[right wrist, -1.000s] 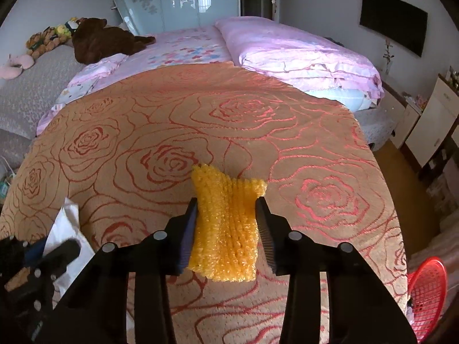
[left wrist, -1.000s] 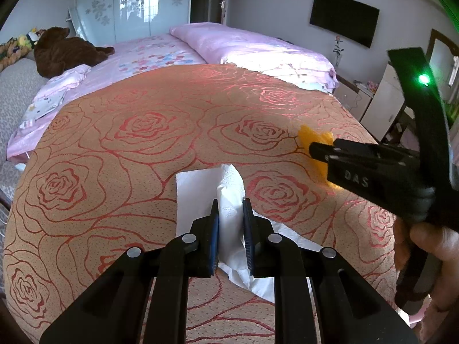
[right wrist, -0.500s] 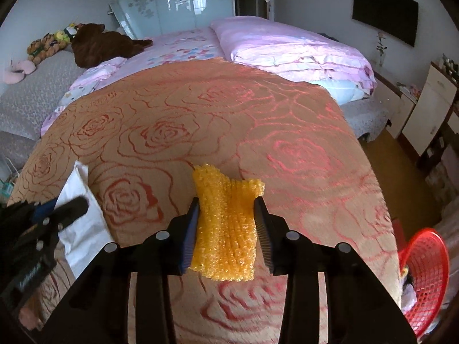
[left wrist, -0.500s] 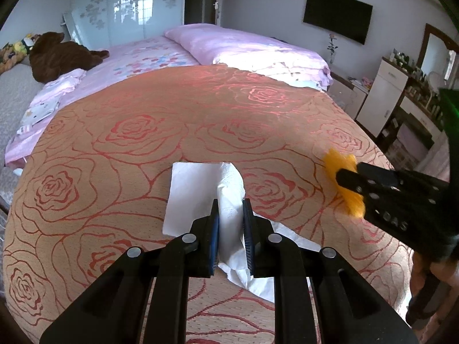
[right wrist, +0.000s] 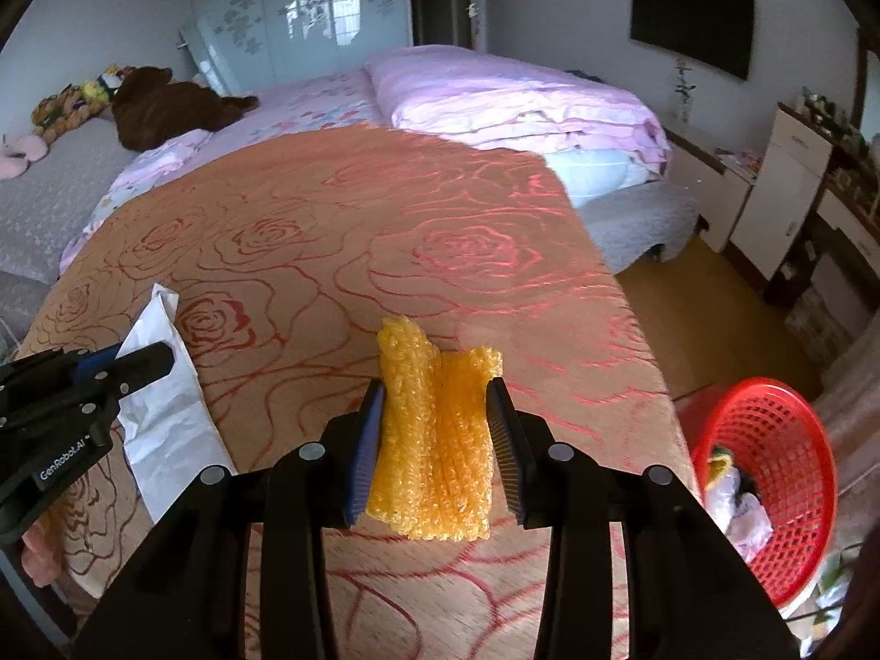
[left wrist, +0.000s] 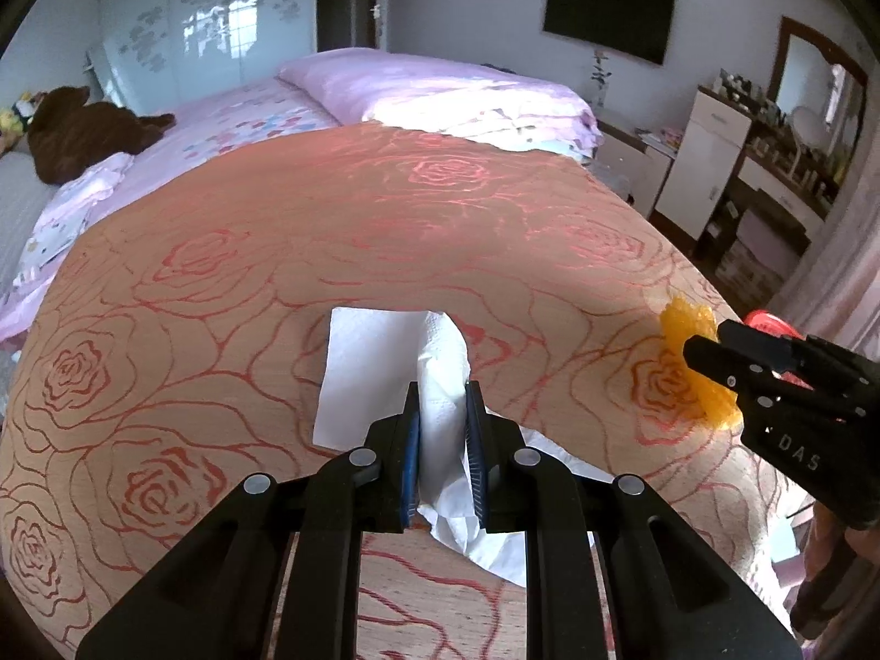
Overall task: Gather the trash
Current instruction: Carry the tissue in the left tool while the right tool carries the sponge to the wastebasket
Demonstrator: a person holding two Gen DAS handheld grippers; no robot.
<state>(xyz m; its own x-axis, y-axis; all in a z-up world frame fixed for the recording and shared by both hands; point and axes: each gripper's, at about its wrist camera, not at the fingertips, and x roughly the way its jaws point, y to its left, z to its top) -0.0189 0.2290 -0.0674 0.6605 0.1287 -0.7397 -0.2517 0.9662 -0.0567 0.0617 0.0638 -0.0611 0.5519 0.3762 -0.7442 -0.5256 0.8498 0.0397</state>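
Observation:
My left gripper is shut on a white paper tissue that drapes down onto the rose-patterned cover; the tissue also shows in the right wrist view. My right gripper is shut on a piece of yellow bubble wrap, held above the cover near its right edge. The bubble wrap also shows in the left wrist view, with the right gripper at the far right. A red mesh basket with some trash inside stands on the floor at the lower right.
The orange rose-patterned cover spans the surface under both grippers. Behind it lies a bed with pink bedding and a brown plush toy. White cabinets and a dresser stand at the right wall.
My right gripper has moved to the right with the bubble wrap, and the red basket has come fully into its view. My left gripper still holds the tissue in about the same place.

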